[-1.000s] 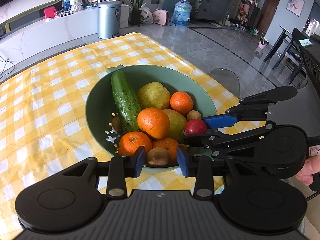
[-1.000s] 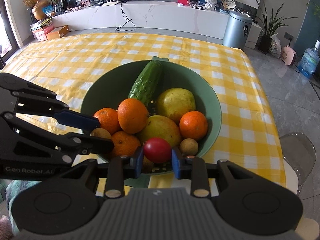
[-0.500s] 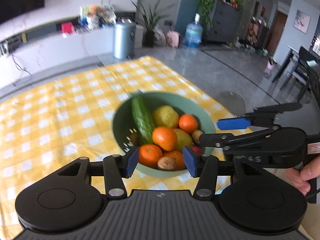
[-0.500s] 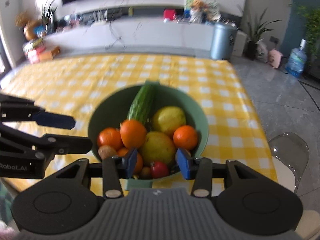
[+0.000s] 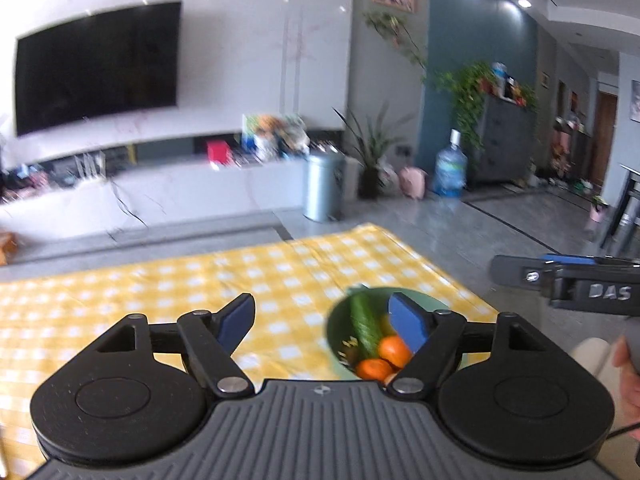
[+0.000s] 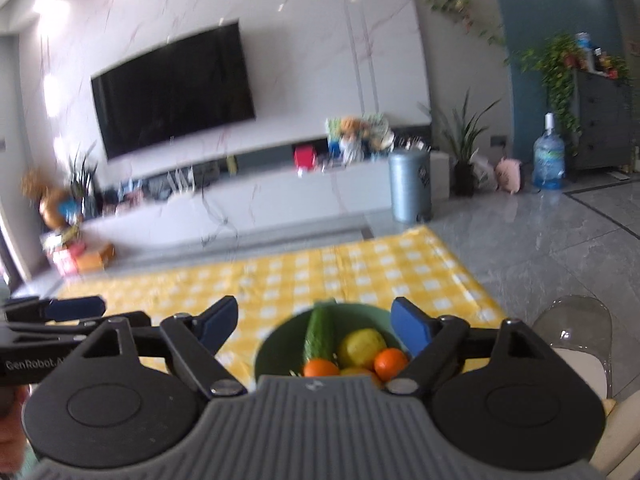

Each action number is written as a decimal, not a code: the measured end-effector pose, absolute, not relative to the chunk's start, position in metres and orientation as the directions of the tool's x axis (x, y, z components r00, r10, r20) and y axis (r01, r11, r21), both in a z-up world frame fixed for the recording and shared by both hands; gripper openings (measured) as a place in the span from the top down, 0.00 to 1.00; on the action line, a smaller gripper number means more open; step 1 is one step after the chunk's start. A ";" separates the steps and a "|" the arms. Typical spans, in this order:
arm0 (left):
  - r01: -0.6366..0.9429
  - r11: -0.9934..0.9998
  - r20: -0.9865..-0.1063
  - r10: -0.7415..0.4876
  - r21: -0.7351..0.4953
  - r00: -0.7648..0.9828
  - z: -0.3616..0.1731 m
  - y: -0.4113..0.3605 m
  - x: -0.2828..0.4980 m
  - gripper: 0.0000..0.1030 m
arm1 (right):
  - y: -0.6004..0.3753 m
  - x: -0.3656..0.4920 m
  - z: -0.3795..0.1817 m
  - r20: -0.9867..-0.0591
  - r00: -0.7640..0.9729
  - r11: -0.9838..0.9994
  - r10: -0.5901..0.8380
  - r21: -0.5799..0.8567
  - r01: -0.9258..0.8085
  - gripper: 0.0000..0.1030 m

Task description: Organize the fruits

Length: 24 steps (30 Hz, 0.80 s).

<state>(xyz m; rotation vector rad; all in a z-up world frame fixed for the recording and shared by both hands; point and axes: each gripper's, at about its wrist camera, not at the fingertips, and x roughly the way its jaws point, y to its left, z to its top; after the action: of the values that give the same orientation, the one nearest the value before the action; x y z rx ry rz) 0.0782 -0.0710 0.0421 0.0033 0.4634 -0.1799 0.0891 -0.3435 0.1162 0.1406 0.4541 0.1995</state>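
A green bowl (image 5: 335,330) (image 6: 276,344) stands on the yellow checked tablecloth (image 5: 160,292) (image 6: 280,276) and holds a cucumber (image 5: 363,326) (image 6: 320,332), oranges (image 5: 394,350) (image 6: 390,362) and a yellow fruit (image 6: 360,346). My left gripper (image 5: 322,320) is raised well above and back from the bowl, its jaws opening wide with nothing between them. My right gripper (image 6: 312,322) is likewise lifted off the bowl, its jaws opening and empty. Each gripper's blue-padded fingers show at the edge of the other's view. The lower part of the bowl is hidden behind the gripper bodies.
A clear chair (image 6: 576,332) stands by the table's right corner. Beyond the table are a white TV bench (image 6: 240,204), a grey bin (image 5: 323,186) (image 6: 410,184), potted plants and a water bottle (image 5: 450,170). A hand (image 5: 628,368) grips the right tool.
Both grippers let go of their fruit, a brown one at the left and a red one at the right. They opened wide, rose, pulled back and tilted up towards the room.
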 end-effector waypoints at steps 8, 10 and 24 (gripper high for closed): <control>0.038 0.998 -0.355 -0.020 0.045 0.935 0.037 -0.064 0.051 0.11 | -0.317 0.043 0.103 -0.311 0.933 0.979 0.180 0.153 -0.138 0.04; 0.027 0.999 -0.345 -0.009 0.048 0.939 0.035 -0.063 0.048 0.11 | -0.310 0.036 0.096 -0.295 0.941 0.984 0.165 0.116 -0.136 0.04; 0.021 1.000 -0.455 -0.020 -0.004 0.890 -0.007 -0.051 0.059 0.11 | -0.303 0.039 0.043 -0.366 0.921 0.990 0.134 0.013 -0.138 0.04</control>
<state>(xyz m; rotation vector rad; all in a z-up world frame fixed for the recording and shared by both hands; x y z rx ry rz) 0.0585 -0.0508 -0.0072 0.0009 0.4721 -0.0214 0.0392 -0.3027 0.0427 -0.0127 0.3747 0.1396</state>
